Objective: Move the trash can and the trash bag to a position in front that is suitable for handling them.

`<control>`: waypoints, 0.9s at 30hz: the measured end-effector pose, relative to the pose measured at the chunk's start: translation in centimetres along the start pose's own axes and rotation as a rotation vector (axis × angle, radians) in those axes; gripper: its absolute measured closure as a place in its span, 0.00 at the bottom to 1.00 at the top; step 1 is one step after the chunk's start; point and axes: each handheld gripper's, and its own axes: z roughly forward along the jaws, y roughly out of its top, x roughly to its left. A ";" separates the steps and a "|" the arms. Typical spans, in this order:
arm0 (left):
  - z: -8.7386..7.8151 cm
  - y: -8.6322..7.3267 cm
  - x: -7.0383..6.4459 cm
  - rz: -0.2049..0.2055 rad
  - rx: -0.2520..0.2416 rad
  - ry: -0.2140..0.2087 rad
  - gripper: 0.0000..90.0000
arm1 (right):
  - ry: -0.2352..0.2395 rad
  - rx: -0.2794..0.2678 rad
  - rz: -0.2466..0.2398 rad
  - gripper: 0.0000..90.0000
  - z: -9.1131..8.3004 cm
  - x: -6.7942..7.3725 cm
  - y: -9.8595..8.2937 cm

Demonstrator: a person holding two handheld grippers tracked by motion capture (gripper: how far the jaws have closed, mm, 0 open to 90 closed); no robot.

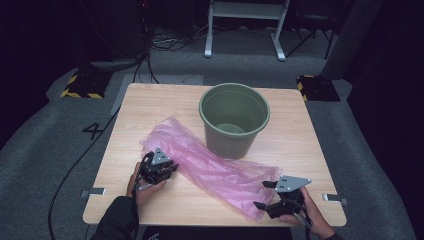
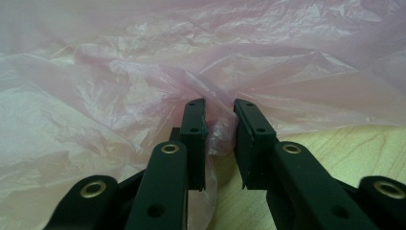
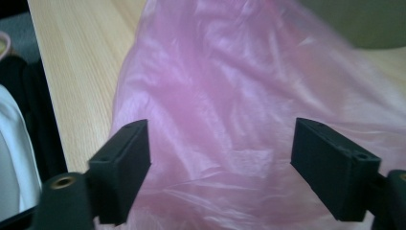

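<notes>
Lying crumpled across the wooden counter [image 1: 150,107], the pink plastic bag [image 1: 210,167] stretches from the left tongs [image 1: 172,169] to the right tongs [image 1: 262,195], just in front of the green bucket [image 1: 234,120]. The left tongs' jaws stand narrowly apart, a fold of the film between them. The right tongs gape wide over the bag's other end.

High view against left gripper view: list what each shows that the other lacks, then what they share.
High view alone: the green bin, the right claw with jaws wide apart at the bag's near end, both hands, the floor. Left gripper view alone: a fold of film between the left claw jaws, a narrow gap left. Shared: the pink bag, the wooden table, the left claw.
</notes>
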 end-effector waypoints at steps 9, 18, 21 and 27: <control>0.0 -0.1 0.0 0.018 0.002 -0.013 0.63 | -0.039 0.037 -0.005 0.66 1.6 -0.9 -0.5; -1.2 1.2 -1.5 0.088 -0.055 -0.058 0.30 | -0.106 0.021 -0.025 0.92 1.3 -3.4 -0.7; -1.3 1.6 -1.6 0.092 -0.059 -0.058 0.27 | -0.130 0.012 -0.019 0.92 1.3 -4.7 -0.7; -0.8 1.4 -1.3 0.080 -0.002 -0.069 0.24 | -0.167 -0.003 0.023 0.92 1.5 -7.0 -0.7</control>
